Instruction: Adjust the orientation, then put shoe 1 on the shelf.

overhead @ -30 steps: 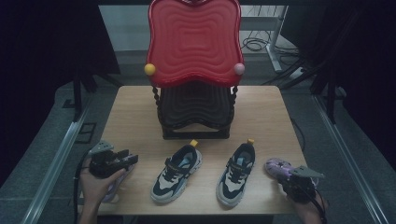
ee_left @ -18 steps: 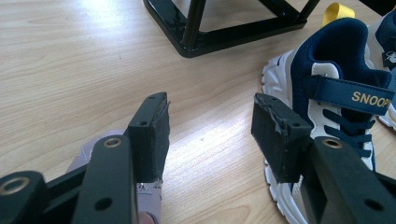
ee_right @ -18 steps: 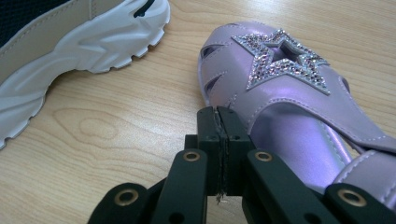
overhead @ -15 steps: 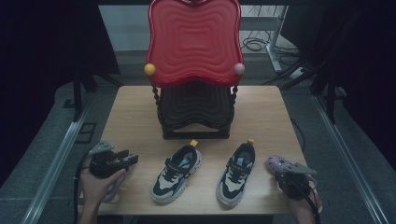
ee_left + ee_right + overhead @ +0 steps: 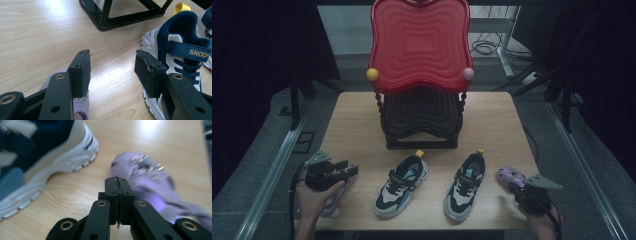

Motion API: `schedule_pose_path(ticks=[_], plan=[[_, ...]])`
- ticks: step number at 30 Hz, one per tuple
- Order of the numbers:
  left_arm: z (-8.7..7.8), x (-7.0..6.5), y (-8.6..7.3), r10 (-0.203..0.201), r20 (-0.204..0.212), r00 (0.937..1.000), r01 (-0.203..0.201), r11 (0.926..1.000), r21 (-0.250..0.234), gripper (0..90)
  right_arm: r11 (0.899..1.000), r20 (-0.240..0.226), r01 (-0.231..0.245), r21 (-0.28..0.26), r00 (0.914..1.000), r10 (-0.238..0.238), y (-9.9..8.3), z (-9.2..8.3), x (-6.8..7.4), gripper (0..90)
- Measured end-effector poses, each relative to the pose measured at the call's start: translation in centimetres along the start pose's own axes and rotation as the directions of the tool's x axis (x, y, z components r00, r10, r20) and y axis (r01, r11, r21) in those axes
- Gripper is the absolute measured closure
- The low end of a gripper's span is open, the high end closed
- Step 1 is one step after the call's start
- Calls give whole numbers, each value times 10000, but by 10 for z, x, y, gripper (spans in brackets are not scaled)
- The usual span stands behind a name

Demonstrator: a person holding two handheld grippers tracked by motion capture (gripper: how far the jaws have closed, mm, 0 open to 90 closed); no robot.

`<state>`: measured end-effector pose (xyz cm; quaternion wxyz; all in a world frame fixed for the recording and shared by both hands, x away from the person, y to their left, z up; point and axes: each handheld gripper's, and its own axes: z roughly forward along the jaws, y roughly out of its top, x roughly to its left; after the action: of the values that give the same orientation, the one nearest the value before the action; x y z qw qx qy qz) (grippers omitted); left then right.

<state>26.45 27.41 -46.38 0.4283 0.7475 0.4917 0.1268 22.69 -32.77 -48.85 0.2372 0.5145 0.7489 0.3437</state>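
Right gripper (image 5: 117, 182) shifted slightly | jaws together beside purple shoe (image 5: 147, 177)

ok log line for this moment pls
left gripper: open, over purple shoe | right gripper: shut, empty, beside other purple shoe | sneakers: on table before rack
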Motion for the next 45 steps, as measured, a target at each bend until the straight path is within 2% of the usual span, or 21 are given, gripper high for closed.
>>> schedule_pose_path(ticks=[5, 9, 15, 22, 29, 33, 38, 42, 45], plan=[[-3, 2, 0, -18, -40, 10000, 18, 10000, -71, 469, 9977, -77, -113, -665, 9999, 108, 4, -24, -13, 855], [-5, 3, 0, -34, -82, 10000, 33, 9999, -121, 470, 9962, -252, -191, -854, 9995, 170, 1, -33, -22, 823], [-8, 6, -2, -140, -62, 9999, 139, 9997, -175, 469, 9953, -602, -280, -929, 9979, 225, -2, -37, -29, 726], [-13, 8, -2, -171, 10, 9999, 171, 9994, -312, 469, 9951, -604, -193, -966, 9981, 135, -4, -40, -30, 633], [-27, 9, -4, -217, 258, 9994, 229, 9985, -505, 468, 9956, -672, -75, -929, 9977, 12, -5, -42, -31, 591], [-34, 10, -10, -360, 417, 9985, 380, 9981, -492, 465, 9957, -661, -93, -925, 9978, 31, -4, -40, -33, 579], [-50, 9, -20, -337, 524, 9981, 364, 9981, -504, 463, 9963, -693, -68, -853, 9976, 9, -3, -36, -33, 569], [-59, 12, -43, -482, 543, 9974, 497, 9984, -254, 466, 9968, -685, -111, -796, 9976, 56, -3, -35, -34, 566], [-64, 16, -58, -735, 349, 9967, 748, 9965, -361, 484, 9966, -566, -259, -788, 9982, 214, -3, -35, -37, 564]])
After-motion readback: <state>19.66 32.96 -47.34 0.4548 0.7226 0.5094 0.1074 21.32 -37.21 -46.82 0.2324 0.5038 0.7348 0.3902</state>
